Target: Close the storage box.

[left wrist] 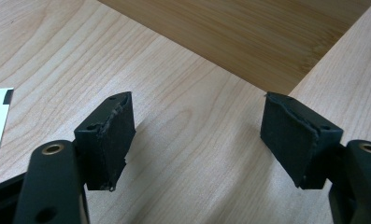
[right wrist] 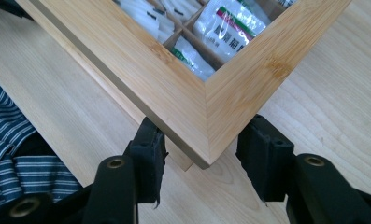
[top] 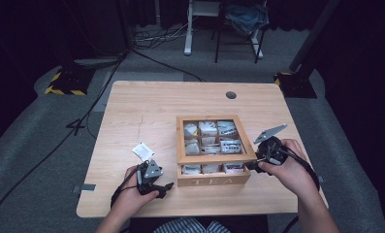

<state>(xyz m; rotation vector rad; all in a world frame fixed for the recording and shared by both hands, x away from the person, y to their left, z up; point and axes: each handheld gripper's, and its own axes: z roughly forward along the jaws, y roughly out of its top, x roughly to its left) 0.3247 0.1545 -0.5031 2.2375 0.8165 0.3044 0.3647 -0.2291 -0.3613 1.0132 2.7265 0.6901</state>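
Right tongs [right wrist: 199,163] astride box lid corner [right wrist: 206,135]

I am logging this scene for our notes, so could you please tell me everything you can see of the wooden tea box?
The wooden tea box is light, bamboo-like wood with "TEA" on its front wall. Its framed lid shows compartments of white sachets beneath and looks raised at the near edge, though whether it is glazed is unclear. The box sits flat right of the table's centre. The right hand-held gripper straddles the lid's near right corner, jaws open. The left hand-held gripper, also open, hovers beside the box.
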